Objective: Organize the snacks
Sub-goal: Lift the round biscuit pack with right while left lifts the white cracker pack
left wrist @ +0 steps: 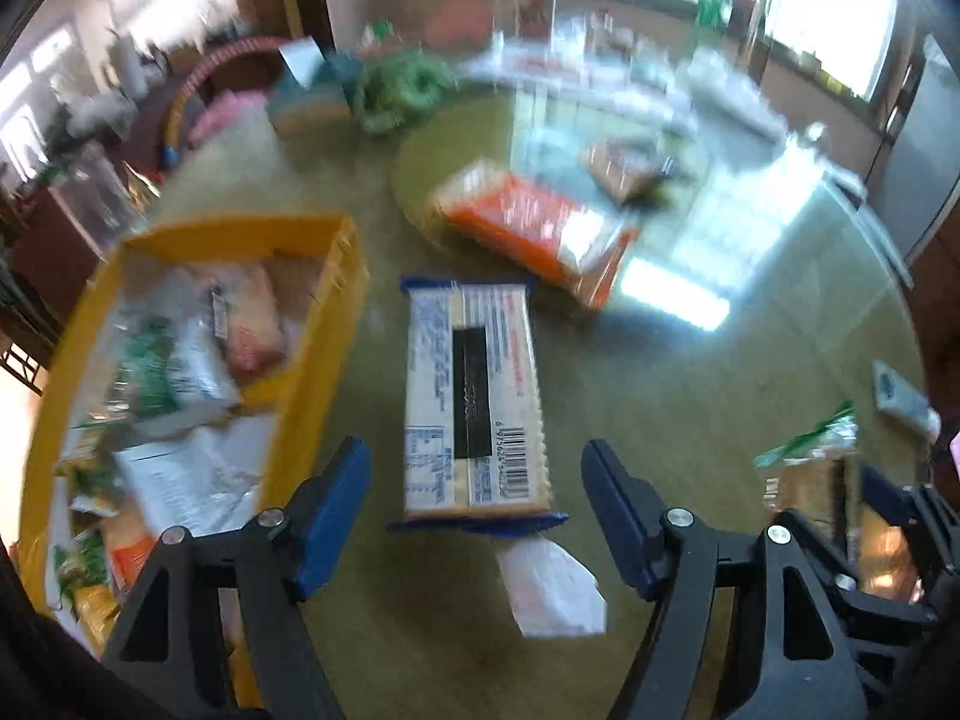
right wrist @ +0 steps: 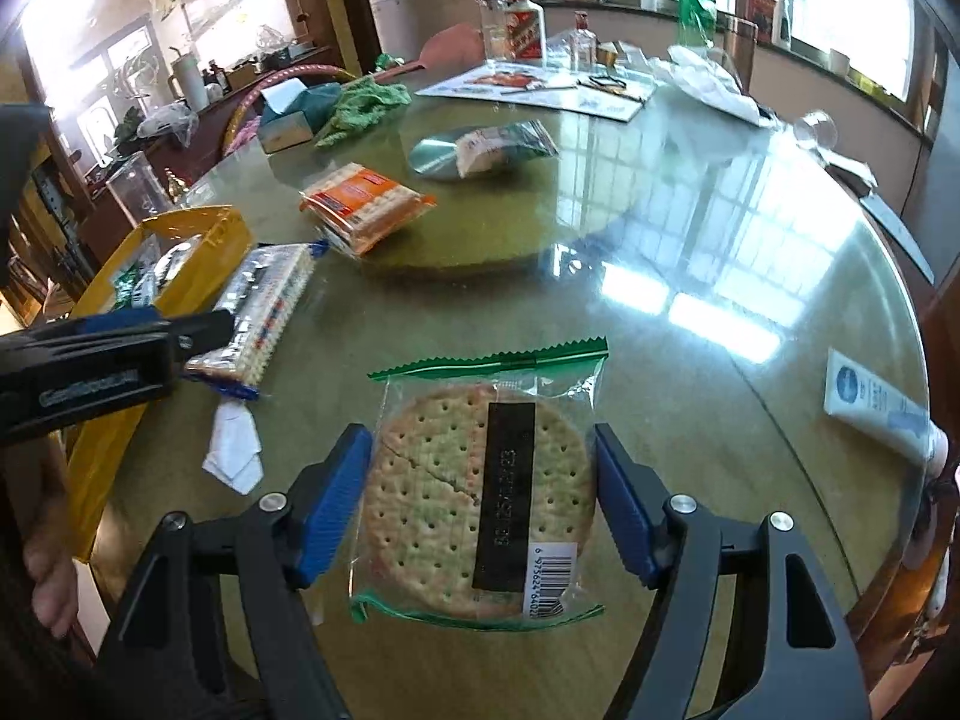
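Yellow bin (left wrist: 336, 324): at nine o'clock on the glass-topped round table (left wrist: 750, 372), holding a jumble of wrapped snacks; individual packs too blurred in the left wrist view to name.

Left gripper (left wrist: 477, 516): blue-padded jaws spread wide, one either side of the near end of the blue-edged cracker pack (left wrist: 474, 402), not touching it. The pack lies flat just right of the bin, barcode side up, long axis running toward twelve o'clock.

White paper scrap (left wrist: 552, 588): on the table at the pack's near end, six o'clock from it.

Orange cracker pack (left wrist: 534, 228): toward one o'clock from the blue-edged pack, resting on the raised centre turntable (right wrist: 570, 210).

Green-and-white snack bag (right wrist: 504, 141): farther in on the turntable, beside what appears to be a silvery disc.

Right gripper (right wrist: 480, 510): jaws around the round-cracker pack (right wrist: 480, 492), a clear wrapper with green serrated seals; both pads sit at the wrapper's sides, seemingly in contact, clamped on it. The pack is at six o'clock, near the table edge, with a crack across the top cracker.

White tube (right wrist: 876, 402): at three o'clock, lying near the table rim, well apart from the snacks.
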The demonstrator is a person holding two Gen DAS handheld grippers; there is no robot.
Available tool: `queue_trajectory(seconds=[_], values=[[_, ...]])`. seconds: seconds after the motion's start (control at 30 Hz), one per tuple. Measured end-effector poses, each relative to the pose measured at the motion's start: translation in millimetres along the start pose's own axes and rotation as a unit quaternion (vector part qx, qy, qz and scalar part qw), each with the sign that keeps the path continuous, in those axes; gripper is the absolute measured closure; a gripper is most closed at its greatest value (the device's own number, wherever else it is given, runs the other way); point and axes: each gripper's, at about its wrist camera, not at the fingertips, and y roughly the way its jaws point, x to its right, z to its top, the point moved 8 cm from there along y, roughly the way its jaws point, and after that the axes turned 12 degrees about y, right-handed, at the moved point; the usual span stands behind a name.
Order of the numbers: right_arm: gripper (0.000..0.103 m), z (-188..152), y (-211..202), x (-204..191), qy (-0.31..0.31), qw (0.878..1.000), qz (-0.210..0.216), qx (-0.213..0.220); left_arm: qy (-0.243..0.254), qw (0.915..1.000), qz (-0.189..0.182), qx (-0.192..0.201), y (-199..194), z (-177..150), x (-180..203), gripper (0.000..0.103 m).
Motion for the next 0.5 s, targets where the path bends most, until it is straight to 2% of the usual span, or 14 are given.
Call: queue_trajectory(seconds=[0.07,0.17,0.23,0.3,0.43,0.5], values=[[0.03,0,2,3,0.004,1.0,0.0,-0.003,0.005,0.9998,-0.005,-0.016,13,5,3,0.03],[0.031,0,5,6,0.009,1.0,0.0,-0.005,0.004,0.9998,0.003,-0.02,26,16,1,0.03],[0.032,0,7,9,0.011,1.0,0.001,-0.007,0.001,0.9997,0.0,-0.026,33,21,2,0.034],[0.033,1,8,10,0.011,1.0,0.001,-0.009,-0.009,0.9999,0.003,-0.008,32,24,0,0.049],[0.041,0,11,13,0.012,1.0,0.001,-0.013,-0.007,1.0,0.003,-0.002,29,18,-2,0.049],[0.041,1,14,16,0.02,1.0,0.007,-0.017,-0.022,0.9997,-0.011,0.008,18,11,-4,0.049]])
